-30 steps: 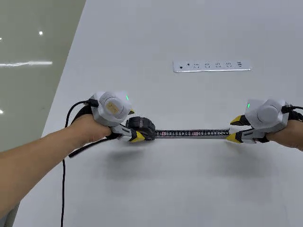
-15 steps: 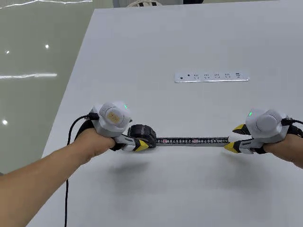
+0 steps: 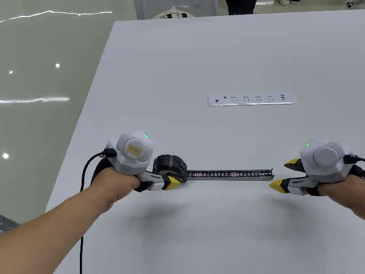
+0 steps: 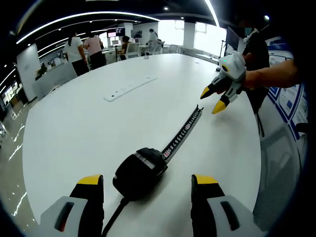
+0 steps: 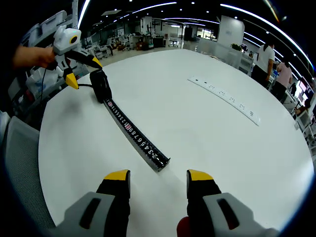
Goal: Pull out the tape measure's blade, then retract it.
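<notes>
The white worktop (image 3: 228, 51) carries a power strip (image 3: 251, 99) toward its middle. The left tool (image 4: 145, 181) gapes wide, jaws either side of the black tape measure (image 3: 170, 166) near the left edge. The right tool (image 3: 283, 174), also wide, sits just clear of the drawn-out blade (image 3: 231, 173)

A black round tape measure case (image 3: 170, 166) lies on the white counter (image 3: 228, 51), between the parted jaws of the left claw (image 4: 146, 180) and touching neither. Its marked steel blade (image 3: 231, 173) runs rightward along the counter. The right claw (image 3: 284, 174) sits just past the blade's tip, apart from it. A white power strip (image 3: 251, 99) lies behind the blade.
</notes>
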